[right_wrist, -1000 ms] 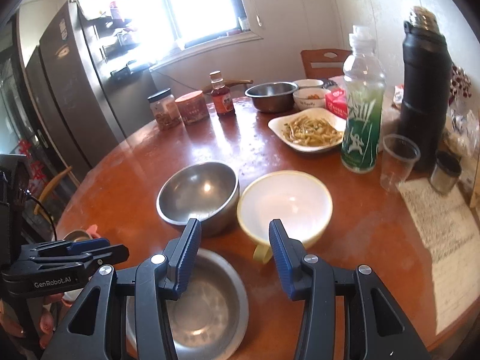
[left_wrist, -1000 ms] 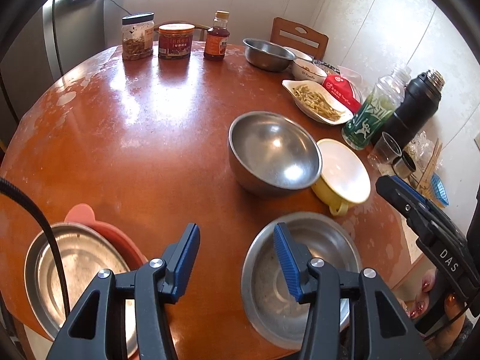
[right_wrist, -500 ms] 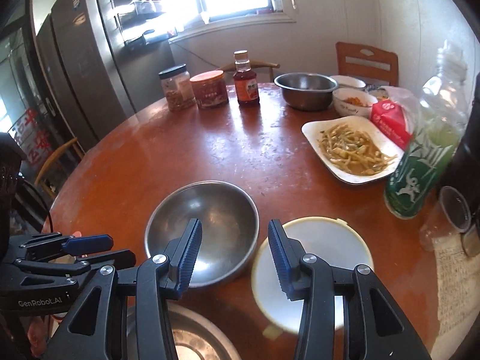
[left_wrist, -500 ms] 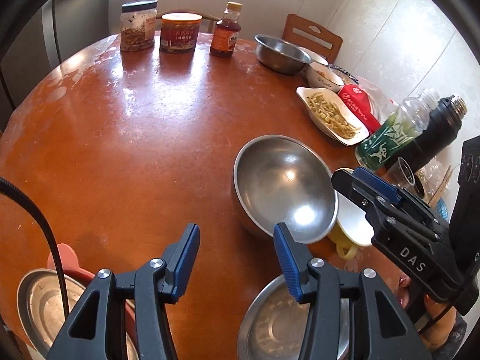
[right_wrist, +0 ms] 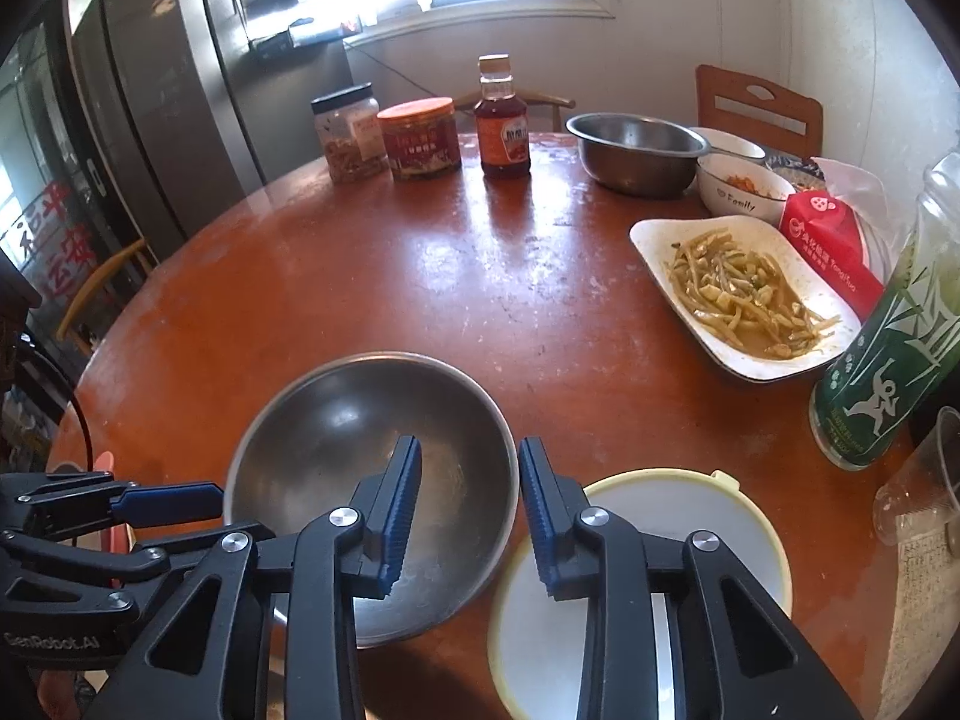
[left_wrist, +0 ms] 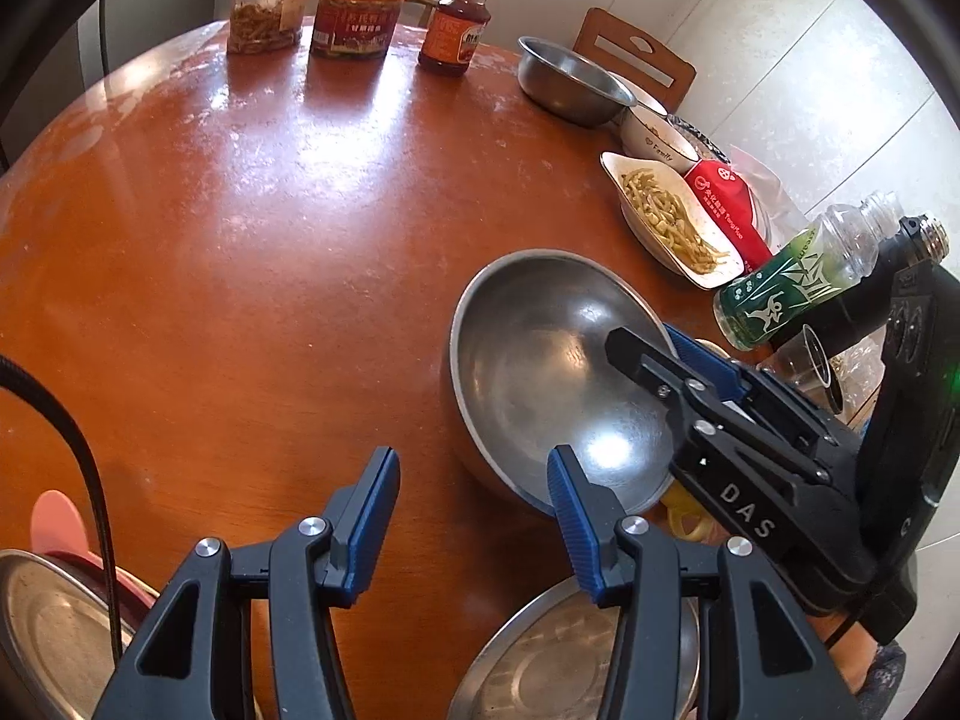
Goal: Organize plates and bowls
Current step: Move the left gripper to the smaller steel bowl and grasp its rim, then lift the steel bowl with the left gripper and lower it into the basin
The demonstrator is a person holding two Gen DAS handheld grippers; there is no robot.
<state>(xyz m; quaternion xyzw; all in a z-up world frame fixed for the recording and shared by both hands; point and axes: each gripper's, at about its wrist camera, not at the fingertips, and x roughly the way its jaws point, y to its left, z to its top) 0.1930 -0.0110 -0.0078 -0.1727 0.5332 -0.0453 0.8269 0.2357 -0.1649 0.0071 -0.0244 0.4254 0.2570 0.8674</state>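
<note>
Nearby, green bottle [right_wrist: 888, 372] and food plate [right_wrist: 744, 300] flank steel bowl [right_wrist: 372, 480].

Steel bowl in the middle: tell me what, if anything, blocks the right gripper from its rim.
Nothing visible does. The right gripper is open with its fingers astride the near right rim of the steel bowl. The yellow bowl sits close beside that rim, under the right-hand finger, so clearance there looks tight.
</note>
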